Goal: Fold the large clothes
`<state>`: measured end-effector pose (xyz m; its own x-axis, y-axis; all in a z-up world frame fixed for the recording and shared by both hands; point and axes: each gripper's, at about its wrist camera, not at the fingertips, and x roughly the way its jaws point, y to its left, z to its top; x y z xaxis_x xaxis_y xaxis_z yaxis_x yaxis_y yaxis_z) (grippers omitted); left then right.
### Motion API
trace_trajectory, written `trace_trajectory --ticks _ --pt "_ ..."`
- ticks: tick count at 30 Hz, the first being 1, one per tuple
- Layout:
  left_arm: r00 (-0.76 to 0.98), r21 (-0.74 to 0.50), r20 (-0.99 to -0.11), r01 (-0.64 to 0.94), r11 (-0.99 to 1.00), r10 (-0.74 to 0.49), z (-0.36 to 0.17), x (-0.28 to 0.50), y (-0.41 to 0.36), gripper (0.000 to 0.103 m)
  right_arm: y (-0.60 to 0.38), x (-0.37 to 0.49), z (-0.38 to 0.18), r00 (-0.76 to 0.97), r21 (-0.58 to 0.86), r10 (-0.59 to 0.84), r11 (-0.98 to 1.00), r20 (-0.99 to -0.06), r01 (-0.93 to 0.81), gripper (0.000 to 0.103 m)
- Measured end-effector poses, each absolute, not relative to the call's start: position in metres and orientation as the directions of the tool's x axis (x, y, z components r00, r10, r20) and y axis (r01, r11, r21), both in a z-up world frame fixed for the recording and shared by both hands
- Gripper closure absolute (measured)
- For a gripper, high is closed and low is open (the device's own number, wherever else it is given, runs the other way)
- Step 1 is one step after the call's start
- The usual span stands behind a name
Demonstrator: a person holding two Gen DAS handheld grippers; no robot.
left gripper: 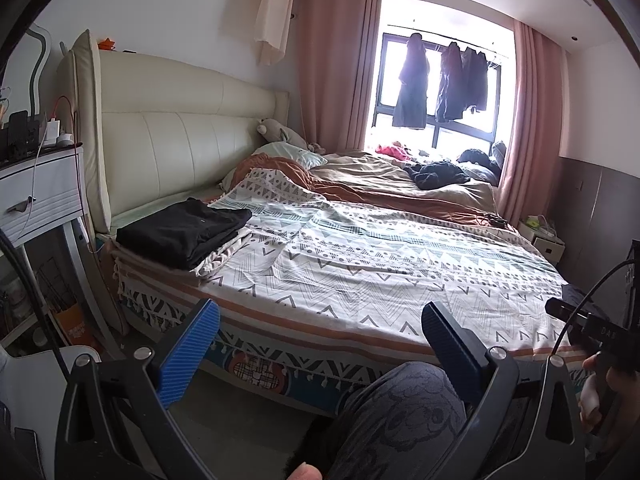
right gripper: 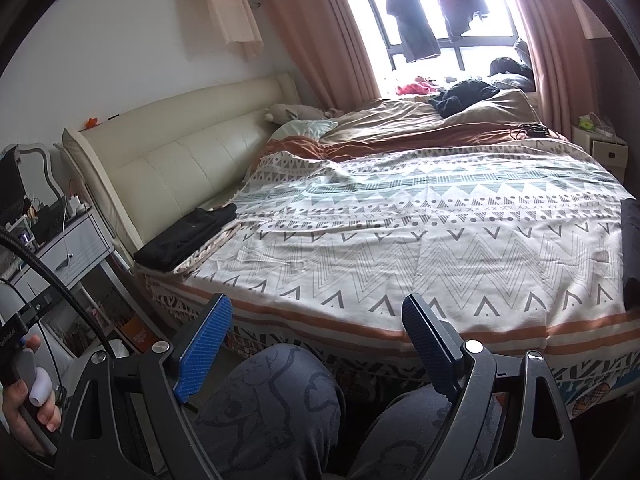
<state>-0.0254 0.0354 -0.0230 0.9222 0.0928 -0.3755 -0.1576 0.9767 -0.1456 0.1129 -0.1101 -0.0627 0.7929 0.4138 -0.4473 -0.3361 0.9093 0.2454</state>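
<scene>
A folded black garment (left gripper: 184, 232) lies on the near left corner of the bed by the headboard; it also shows in the right wrist view (right gripper: 188, 236). A dark garment (right gripper: 630, 248) lies at the bed's right edge. Loose dark clothes (left gripper: 440, 174) lie on the brown duvet near the window. My left gripper (left gripper: 320, 312) is open and empty, held before the bed's near edge. My right gripper (right gripper: 318, 308) is open and empty, also short of the bed's edge, above my knees.
The bed is covered by a patterned spread (left gripper: 380, 264) (right gripper: 420, 240). A white nightstand (left gripper: 40, 196) stands left of the headboard, a small one (right gripper: 600, 148) at the far side. Clothes hang at the window (left gripper: 440, 84). My knees (right gripper: 276, 400) are below the grippers.
</scene>
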Motion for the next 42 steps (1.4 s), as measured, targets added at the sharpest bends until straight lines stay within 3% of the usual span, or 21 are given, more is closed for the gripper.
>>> trace_trajectory --ticks 42 --pt "0.933 -0.144 -0.35 -0.141 0.979 0.083 -0.021 -0.04 0.037 0.0 -0.111 0.102 -0.059 0.794 0.236 0.41 0.911 -0.45 -0.337 0.017"
